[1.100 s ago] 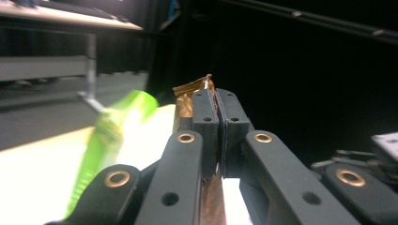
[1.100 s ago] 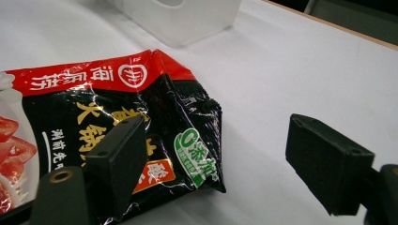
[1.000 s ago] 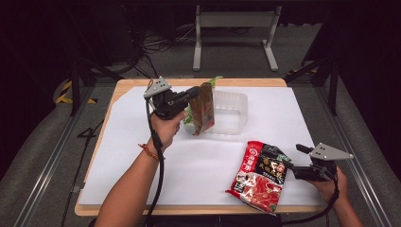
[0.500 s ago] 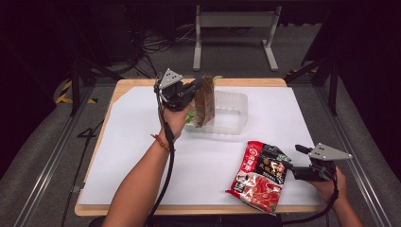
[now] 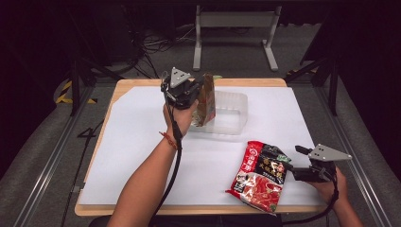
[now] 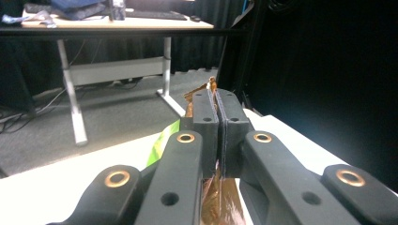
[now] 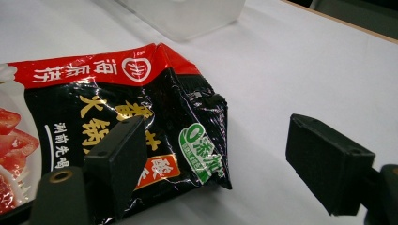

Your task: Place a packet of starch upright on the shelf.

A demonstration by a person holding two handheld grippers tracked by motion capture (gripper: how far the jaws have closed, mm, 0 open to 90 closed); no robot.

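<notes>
in the high view, the left gripper [image 5: 201, 90] and its brown pouch [image 5: 206, 100] are seen shifted further over the clear plastic tub [image 5: 231, 112] than a second earlier; the right gripper [image 5: 289, 168] is unmoved at the edge of the glossy red-and-black packet [image 5: 259, 175], which lies flat in front of the tub. in the left gripper view, the jaws are seen clamped narrowly on the pouch's crinkled foil edge [image 6: 212, 89]. in the right gripper view, the jaws are seen spread wide, the packet's wrinkled corner [image 7: 206, 140] between them, unpinched, the tub [image 7: 187, 16] beyond.
</notes>
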